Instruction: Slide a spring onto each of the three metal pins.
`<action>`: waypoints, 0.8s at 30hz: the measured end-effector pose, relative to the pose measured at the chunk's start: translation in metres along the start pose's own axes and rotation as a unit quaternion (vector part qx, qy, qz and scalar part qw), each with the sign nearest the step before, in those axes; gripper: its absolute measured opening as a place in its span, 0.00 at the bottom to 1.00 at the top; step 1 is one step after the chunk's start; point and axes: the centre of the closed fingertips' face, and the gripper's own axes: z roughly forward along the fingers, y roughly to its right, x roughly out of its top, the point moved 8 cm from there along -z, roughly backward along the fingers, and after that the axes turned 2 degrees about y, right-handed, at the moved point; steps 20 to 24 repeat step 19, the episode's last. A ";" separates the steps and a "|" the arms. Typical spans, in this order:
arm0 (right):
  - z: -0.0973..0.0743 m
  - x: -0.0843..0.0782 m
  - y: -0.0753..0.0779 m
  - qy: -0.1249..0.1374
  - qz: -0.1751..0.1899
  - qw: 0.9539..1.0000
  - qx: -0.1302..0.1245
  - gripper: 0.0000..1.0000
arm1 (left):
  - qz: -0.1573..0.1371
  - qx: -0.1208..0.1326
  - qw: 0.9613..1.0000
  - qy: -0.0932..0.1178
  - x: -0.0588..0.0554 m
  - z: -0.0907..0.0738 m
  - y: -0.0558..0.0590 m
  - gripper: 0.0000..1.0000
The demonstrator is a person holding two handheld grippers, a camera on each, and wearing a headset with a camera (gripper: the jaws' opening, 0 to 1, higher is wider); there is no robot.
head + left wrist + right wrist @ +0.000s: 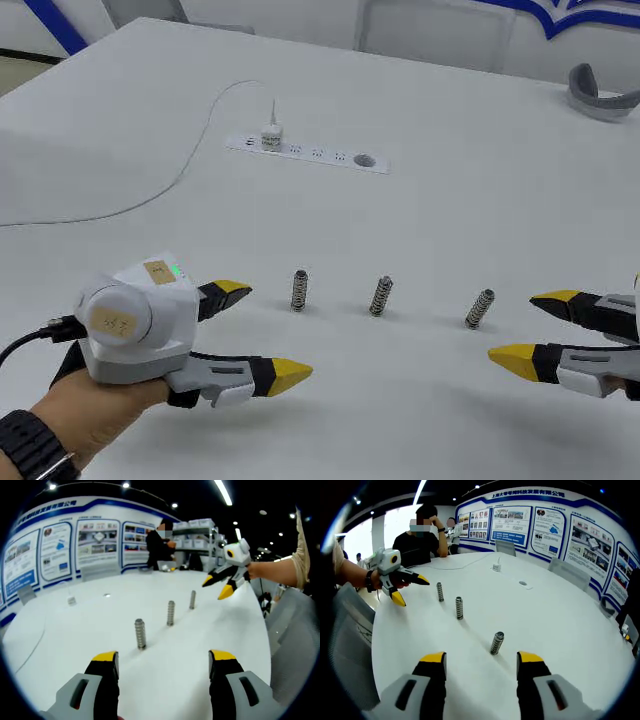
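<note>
Wide open and empty, the left gripper (pixel 277 330) at 8 o'clock and right gripper (pixel 513 325) at 4 o'clock should not bump the standing springs (pixel 380 296).

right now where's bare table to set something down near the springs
Widest bare stretch: the table between the power strip and the row of three springs. Also bare on the near side of the springs, between the left gripper and the right gripper. Crowded only along the spring row itself.
</note>
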 end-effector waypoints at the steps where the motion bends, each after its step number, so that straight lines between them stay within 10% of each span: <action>1: 0.000 0.000 0.000 0.002 0.001 1.000 0.001 0.58 | -0.001 0.000 1.000 0.001 0.000 0.000 0.000 0.74; 24: 0.003 -0.002 -0.002 0.006 0.003 1.000 0.003 0.61 | 0.000 0.001 1.000 0.001 0.001 0.001 -0.001 0.75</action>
